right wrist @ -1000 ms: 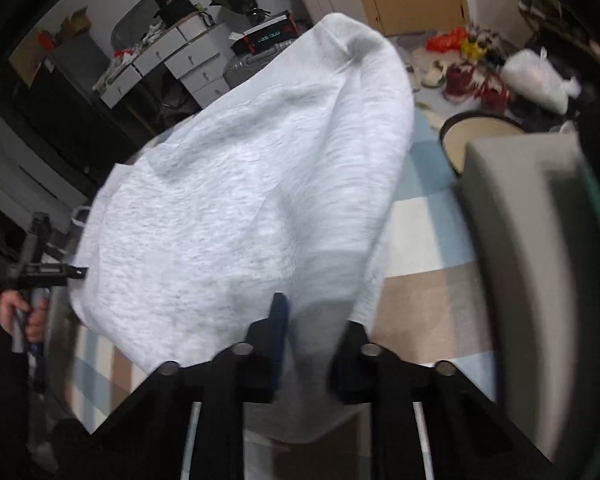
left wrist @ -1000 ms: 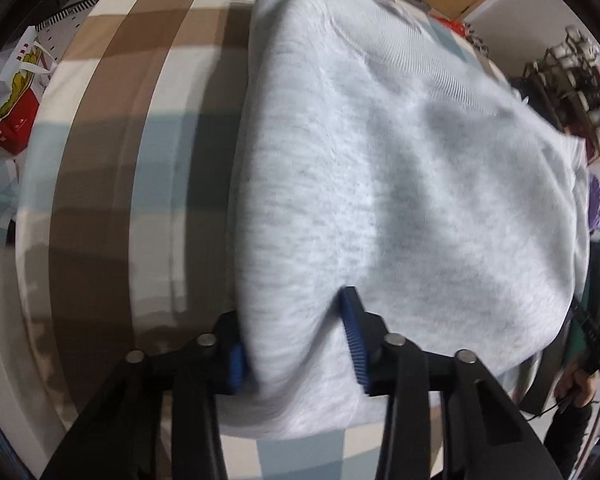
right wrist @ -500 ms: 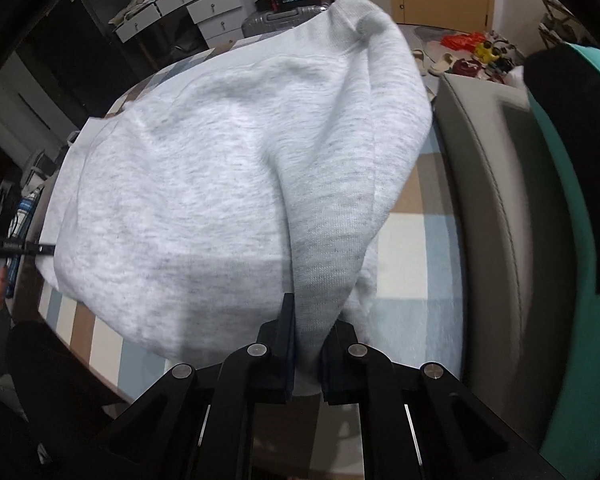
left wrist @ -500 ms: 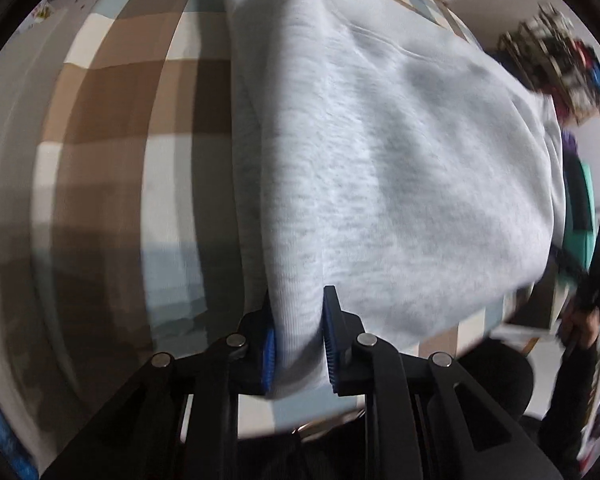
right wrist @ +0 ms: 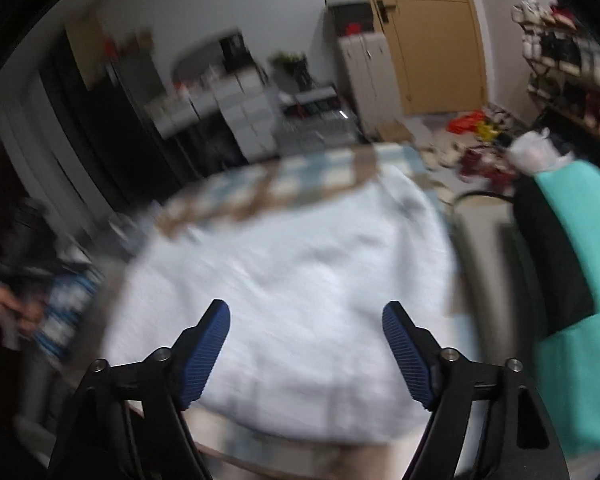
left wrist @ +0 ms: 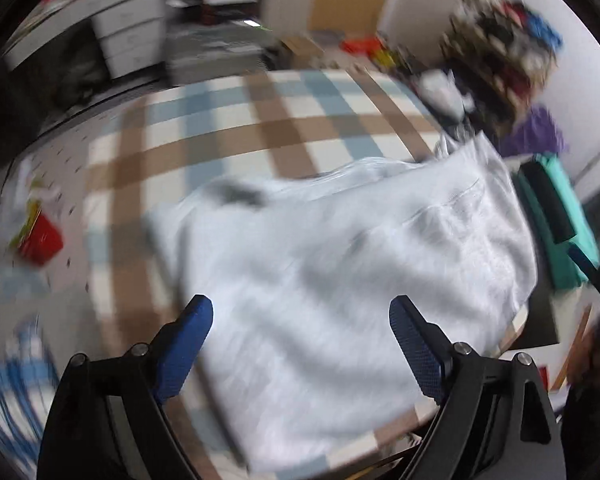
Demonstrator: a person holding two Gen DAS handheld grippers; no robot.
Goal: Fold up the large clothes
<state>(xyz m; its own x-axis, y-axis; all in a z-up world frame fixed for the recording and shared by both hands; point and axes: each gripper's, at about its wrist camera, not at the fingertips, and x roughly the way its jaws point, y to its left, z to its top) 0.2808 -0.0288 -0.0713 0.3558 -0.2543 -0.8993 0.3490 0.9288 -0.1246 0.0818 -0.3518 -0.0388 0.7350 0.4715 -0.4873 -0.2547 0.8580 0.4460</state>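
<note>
With the fold laid, left gripper and right gripper just sprung wide, empty, above grey sweatshirt to release it

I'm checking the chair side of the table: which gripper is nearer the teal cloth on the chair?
Right. The right gripper hangs open beside the teal cloth; the left gripper, also open, sees it across the grey sweatshirt.

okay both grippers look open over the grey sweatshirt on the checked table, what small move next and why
Probably bring the left gripper down onto the sweatshirt's near edge for another fold. Both jaws have just opened with nothing between them, the right gripper too, and the garment lies rumpled on the checked tablecloth.
</note>
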